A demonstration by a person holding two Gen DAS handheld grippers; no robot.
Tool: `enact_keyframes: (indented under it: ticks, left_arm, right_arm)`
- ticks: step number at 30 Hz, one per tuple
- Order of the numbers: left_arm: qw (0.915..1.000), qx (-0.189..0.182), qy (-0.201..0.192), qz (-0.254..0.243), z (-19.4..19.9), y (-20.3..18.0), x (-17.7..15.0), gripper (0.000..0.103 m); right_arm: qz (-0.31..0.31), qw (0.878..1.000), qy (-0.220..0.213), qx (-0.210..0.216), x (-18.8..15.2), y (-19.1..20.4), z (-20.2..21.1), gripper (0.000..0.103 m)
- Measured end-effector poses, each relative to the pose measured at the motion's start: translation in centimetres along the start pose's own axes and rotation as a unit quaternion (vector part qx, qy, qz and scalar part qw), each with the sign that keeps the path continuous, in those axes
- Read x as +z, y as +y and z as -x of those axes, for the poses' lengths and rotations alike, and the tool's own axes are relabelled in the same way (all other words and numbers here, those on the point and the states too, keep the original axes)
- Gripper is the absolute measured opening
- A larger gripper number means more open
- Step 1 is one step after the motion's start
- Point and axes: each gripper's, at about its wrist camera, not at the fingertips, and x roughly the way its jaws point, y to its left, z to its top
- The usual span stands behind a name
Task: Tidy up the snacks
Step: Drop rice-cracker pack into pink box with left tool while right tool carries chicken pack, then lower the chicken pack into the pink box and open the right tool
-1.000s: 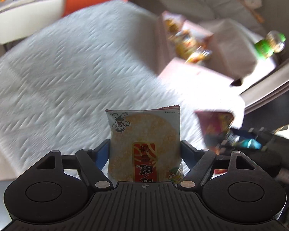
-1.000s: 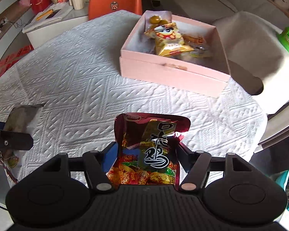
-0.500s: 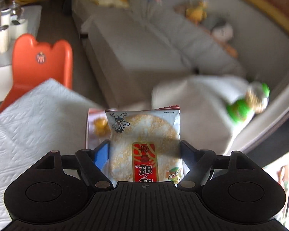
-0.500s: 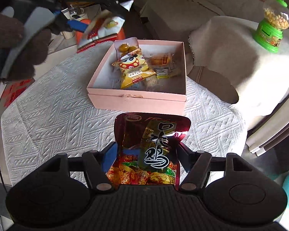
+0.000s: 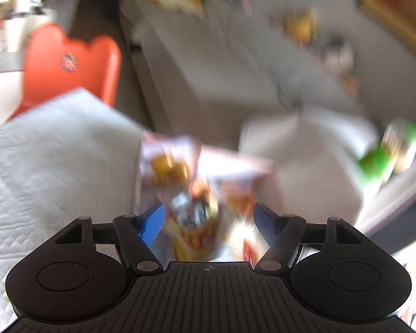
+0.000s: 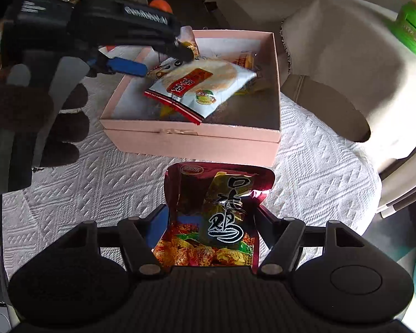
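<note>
A pink box (image 6: 191, 138) stands on the white tablecloth with several snack packets in it. The rice cracker packet (image 6: 199, 86) lies tilted on top of them, free of any gripper. My left gripper (image 6: 163, 58) hovers over the box's left side, open and empty; in its own blurred view the left gripper (image 5: 208, 219) looks down into the box (image 5: 235, 161). My right gripper (image 6: 210, 216) is shut on a dark red chicken snack packet (image 6: 219, 211), held in front of the box's near wall.
An orange chair (image 5: 69, 63) stands behind the table. A cloth-draped seat (image 6: 344, 55) with a green candy dispenser (image 6: 413, 25) is right of the box. A grey sofa (image 5: 235, 55) lies beyond. The tablecloth (image 6: 97, 183) spreads left of the box.
My left gripper has opened and dropped the rice cracker packet into the pink box. My right gripper has moved closer to the box with the chicken snack still held.
</note>
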Motion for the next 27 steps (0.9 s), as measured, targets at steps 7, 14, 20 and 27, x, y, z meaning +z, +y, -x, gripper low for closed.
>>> enact_keyframes:
  ticks: [7,14,20,27]
  left_arm:
    - [0.9989,0.022,0.009,0.041,7.2,3.7,-2.3,0.076]
    - [0.9978,0.029,-0.009,0.060,11.3,3.1,-4.3,0.075]
    - [0.9972,0.053,0.020,-0.049,13.1,0.2,-4.4,0.030]
    - [0.9957,0.054,0.051,-0.057,14.6,-1.4,-5.4,0.016]
  right_arm:
    - [-0.008,0.997,-0.071,0.010,1.6,-0.8,3.4,0.068]
    - [-0.010,0.984,-0.180,0.006,10.3,0.6,6.8,0.091]
    - [0.009,0.988,-0.152,-0.012,12.5,1.4,5.1,0.090]
    - [0.021,0.995,-0.089,-0.031,7.3,3.1,8.2,0.090]
